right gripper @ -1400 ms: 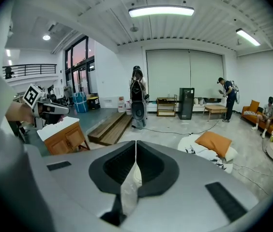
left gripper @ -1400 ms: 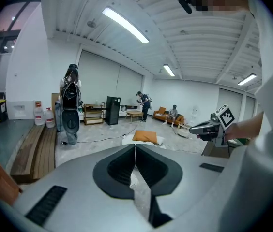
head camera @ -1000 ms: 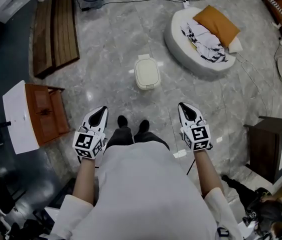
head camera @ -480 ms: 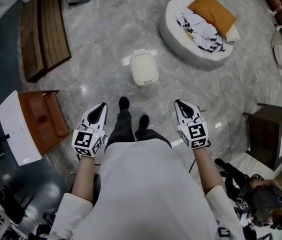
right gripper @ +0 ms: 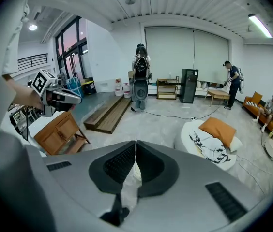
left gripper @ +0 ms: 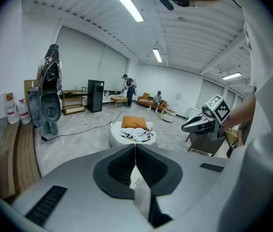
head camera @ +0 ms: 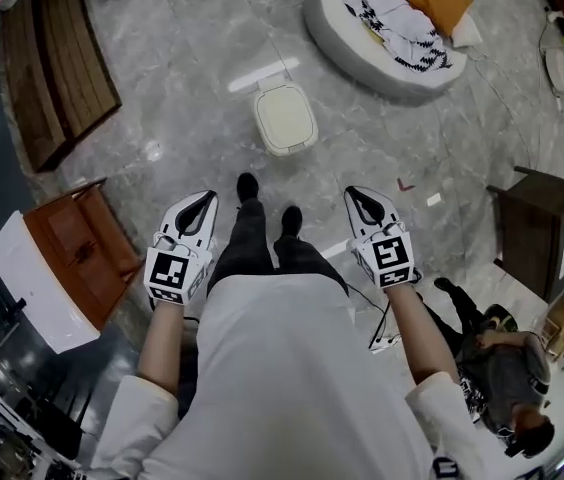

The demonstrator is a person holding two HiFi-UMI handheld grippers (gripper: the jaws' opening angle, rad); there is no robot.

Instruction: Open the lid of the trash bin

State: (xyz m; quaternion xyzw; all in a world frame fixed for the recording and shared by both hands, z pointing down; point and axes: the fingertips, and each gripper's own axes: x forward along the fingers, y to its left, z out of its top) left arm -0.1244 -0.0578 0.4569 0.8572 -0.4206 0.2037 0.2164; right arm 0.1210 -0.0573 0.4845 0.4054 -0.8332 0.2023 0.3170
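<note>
A small cream trash bin (head camera: 286,118) with its lid down stands on the grey marble floor, ahead of the person's feet. My left gripper (head camera: 202,200) is held at waist height left of the legs, shut and empty. My right gripper (head camera: 355,194) is level with it on the other side, also shut with nothing in it. Both are well short of the bin. In the left gripper view a sliver of the bin (left gripper: 133,178) shows through the gap behind the closed tips, and the right gripper view shows the same sliver of the bin (right gripper: 135,170).
A round white bed with an orange cushion (head camera: 387,23) lies beyond the bin at the right. Wooden boards (head camera: 52,63) lie at the far left, an orange-brown cabinet (head camera: 72,258) at the left, a dark cabinet (head camera: 537,233) at the right. A seated person (head camera: 497,373) is behind at the right.
The person has stepped forward: the bin and bed sit closer and have shifted in the head view. Both grippers stay shut at the same height beside the body.
</note>
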